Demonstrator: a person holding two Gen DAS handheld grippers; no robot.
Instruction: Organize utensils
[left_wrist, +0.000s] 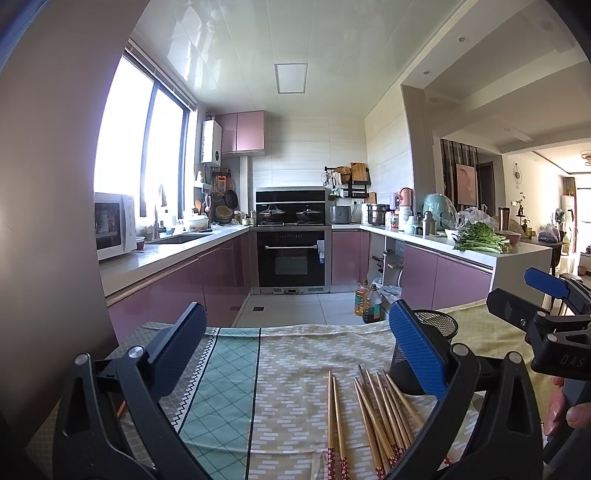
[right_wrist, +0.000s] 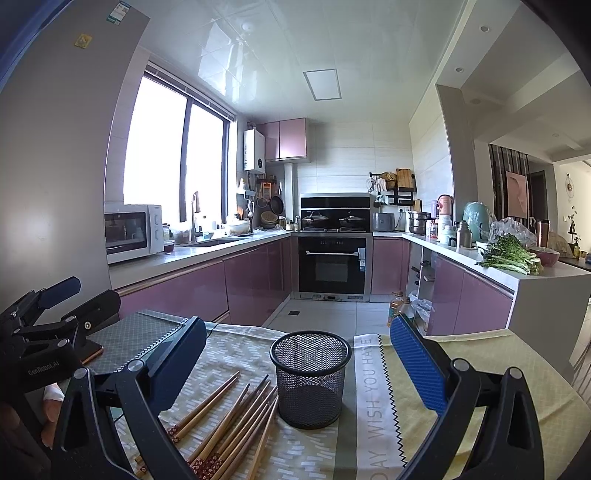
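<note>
Right wrist view: right claw (right_wrist: 299, 369) spread wide, level w/ tabletop, facing mesh cup (right_wrist: 309, 380), chopsticks (right_wrist: 225, 421) loose beside, left claw (left_wrist: 295, 354) also spread.

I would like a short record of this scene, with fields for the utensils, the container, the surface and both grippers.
utensils: wooden chopsticks with red patterned ends, lying loose on the cloth, left of the holder
container: black wire mesh cylindrical holder, upright, appears empty
surface: patterned green and beige tablecloth
left gripper: open, holding nothing, above the chopsticks
right gripper: open, holding nothing, holder seen between its fingers
progress: no chopstick in the holder yet
</note>
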